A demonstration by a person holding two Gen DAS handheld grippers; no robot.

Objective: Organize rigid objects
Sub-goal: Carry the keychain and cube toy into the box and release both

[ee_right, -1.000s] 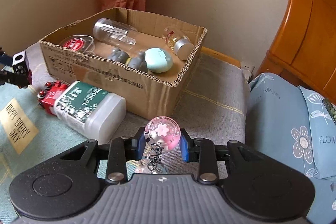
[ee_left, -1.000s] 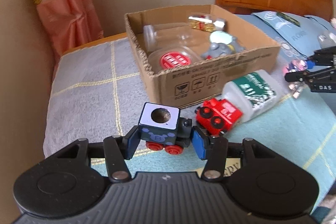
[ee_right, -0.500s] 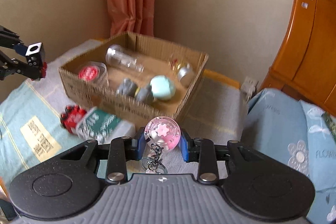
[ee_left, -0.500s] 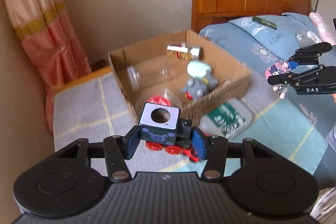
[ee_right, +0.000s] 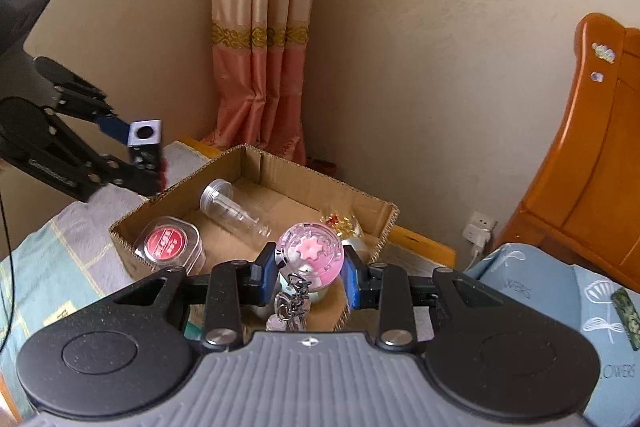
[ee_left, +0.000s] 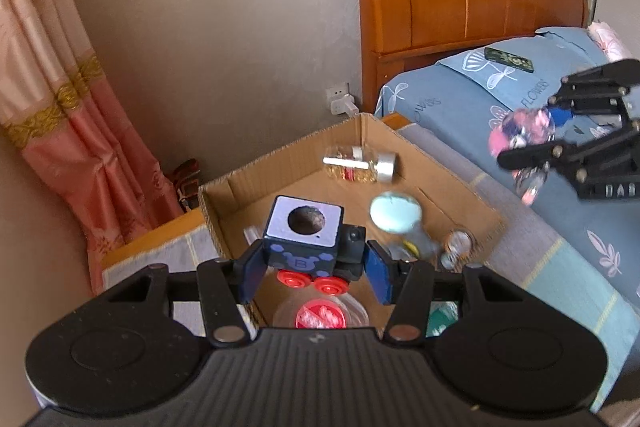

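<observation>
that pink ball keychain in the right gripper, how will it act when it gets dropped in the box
The pink ball keychain is round and looks like hard plastic, so it will probably roll on the cardboard box floor. Its loose metal chain dangles below the right gripper, so it may swing, snag or drag.

Between the left gripper's (ee_left: 314, 269) blue pads sits a navy toy train car (ee_left: 304, 239) with a pale lilac top and red wheels. The right gripper's (ee_right: 310, 277) pads clasp a pink globe keychain (ee_right: 310, 254) bearing a pink flower. Beyond both: a brown cardboard box (ee_right: 256, 163), a salmon curtain (ee_right: 258, 75) with a gold band.
</observation>
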